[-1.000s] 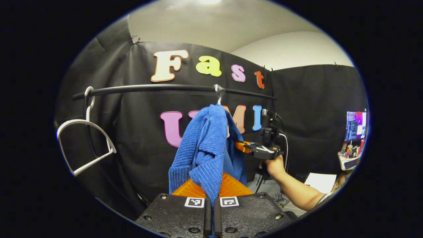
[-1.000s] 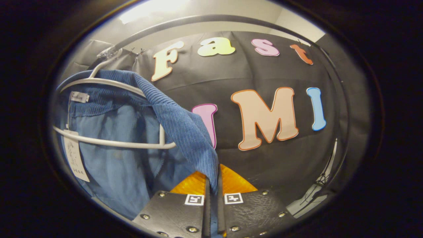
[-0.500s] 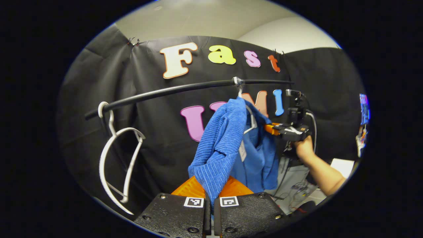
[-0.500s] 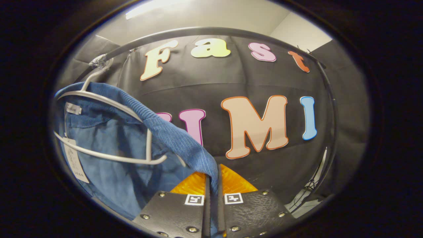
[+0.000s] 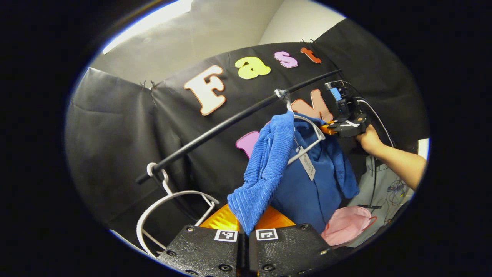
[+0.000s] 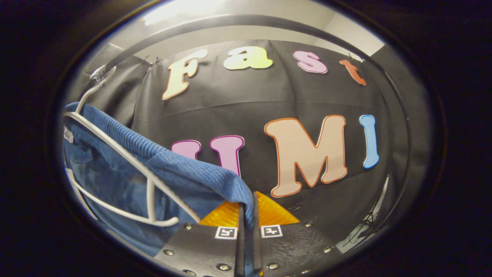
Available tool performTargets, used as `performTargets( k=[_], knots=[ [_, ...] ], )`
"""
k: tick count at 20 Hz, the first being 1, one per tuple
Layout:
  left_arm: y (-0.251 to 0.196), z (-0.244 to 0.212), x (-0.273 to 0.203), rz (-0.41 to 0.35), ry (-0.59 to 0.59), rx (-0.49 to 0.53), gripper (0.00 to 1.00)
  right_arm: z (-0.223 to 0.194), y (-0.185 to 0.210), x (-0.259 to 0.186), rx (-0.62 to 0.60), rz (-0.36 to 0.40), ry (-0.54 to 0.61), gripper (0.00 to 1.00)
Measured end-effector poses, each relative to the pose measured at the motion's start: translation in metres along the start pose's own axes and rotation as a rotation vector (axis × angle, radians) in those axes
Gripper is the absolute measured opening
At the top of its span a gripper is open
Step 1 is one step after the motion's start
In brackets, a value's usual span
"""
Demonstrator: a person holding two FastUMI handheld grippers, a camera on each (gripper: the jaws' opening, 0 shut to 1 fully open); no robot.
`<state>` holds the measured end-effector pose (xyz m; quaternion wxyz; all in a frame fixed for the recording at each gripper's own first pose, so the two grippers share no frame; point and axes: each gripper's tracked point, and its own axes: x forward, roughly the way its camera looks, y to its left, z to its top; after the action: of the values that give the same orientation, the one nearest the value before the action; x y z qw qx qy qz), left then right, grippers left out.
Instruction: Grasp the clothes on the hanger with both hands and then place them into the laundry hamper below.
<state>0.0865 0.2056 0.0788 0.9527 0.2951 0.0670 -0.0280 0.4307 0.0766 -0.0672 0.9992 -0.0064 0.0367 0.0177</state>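
Both grippers keep their fingers pinched on the blue garment (image 5: 303,181): the left gripper (image 5: 243,231) on a ribbed fold at six o'clock in its view, the right gripper (image 6: 246,227) on the other edge. Since a second ago the left gripper view has tilted, so the black rail (image 5: 230,123) now slants up toward two o'clock. The white hanger (image 6: 127,169) shows barer, cloth sliding off its shoulder. A pink hamper (image 5: 346,227) has appeared at five o'clock, below the garment.
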Motion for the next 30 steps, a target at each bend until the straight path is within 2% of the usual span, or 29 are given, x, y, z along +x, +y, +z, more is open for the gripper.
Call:
performTargets(
  k=[4, 6, 7, 8, 10, 11, 12, 13, 15, 16, 17, 18, 19, 23, 28, 30],
  knots=[
    [0.014, 0.024, 0.007, 0.031, -0.059, -0.061, 0.05, -0.006, 0.012, 0.015, -0.021, 0.019, -0.002, 0.08],
    [-0.001, 0.038, 0.002, -0.051, -0.112, -0.078, 0.02, -0.007, 0.016, 0.019, -0.014, 0.036, -0.012, 0.08],
    [-0.011, 0.031, -0.002, -0.084, -0.107, -0.098, 0.04, -0.010, 0.021, 0.024, -0.016, 0.040, -0.005, 0.08],
    [-0.016, 0.029, -0.005, -0.099, -0.108, -0.110, 0.06, -0.011, 0.022, 0.024, -0.017, 0.043, -0.005, 0.08],
    [-0.016, 0.028, -0.009, -0.082, -0.137, -0.122, 0.06, -0.005, 0.016, 0.020, -0.022, 0.023, -0.020, 0.08],
    [-0.024, 0.028, -0.011, -0.090, -0.157, -0.135, 0.09, -0.003, 0.010, 0.017, -0.025, 0.006, -0.022, 0.08],
    [-0.036, 0.024, -0.014, -0.107, -0.162, -0.148, 0.20, 0.000, 0.005, 0.016, -0.022, -0.004, -0.026, 0.08],
    [-0.046, 0.018, -0.018, -0.108, -0.156, -0.161, 0.15, 0.002, 0.002, 0.015, -0.018, -0.011, -0.024, 0.08],
    [-0.058, 0.022, -0.026, -0.092, -0.194, -0.176, 0.17, 0.006, -0.007, 0.010, -0.023, -0.029, -0.026, 0.08],
    [-0.066, 0.017, -0.026, -0.104, -0.164, -0.177, 0.17, 0.009, -0.011, 0.008, -0.029, -0.036, -0.025, 0.08],
    [-0.070, 0.011, -0.027, -0.104, -0.145, -0.204, 0.11, 0.009, -0.013, 0.004, -0.035, -0.040, -0.024, 0.08],
    [-0.069, 0.008, -0.025, -0.097, -0.130, -0.225, 0.11, 0.011, -0.016, 0.002, -0.042, -0.042, -0.026, 0.08],
    [-0.065, 0.009, -0.025, -0.091, -0.129, -0.234, 0.04, 0.012, -0.018, 0.000, -0.046, -0.043, -0.025, 0.08],
    [-0.031, 0.028, -0.024, -0.026, -0.165, -0.211, 0.04, 0.024, -0.028, -0.001, -0.053, -0.047, -0.033, 0.08],
    [0.042, 0.026, -0.001, 0.230, -0.154, -0.120, 0.04, 0.034, -0.024, 0.012, -0.033, -0.004, -0.045, 0.08],
    [0.040, 0.018, 0.011, 0.245, -0.141, -0.140, 0.05, 0.027, -0.020, 0.018, -0.040, 0.010, -0.038, 0.08]
  ],
)
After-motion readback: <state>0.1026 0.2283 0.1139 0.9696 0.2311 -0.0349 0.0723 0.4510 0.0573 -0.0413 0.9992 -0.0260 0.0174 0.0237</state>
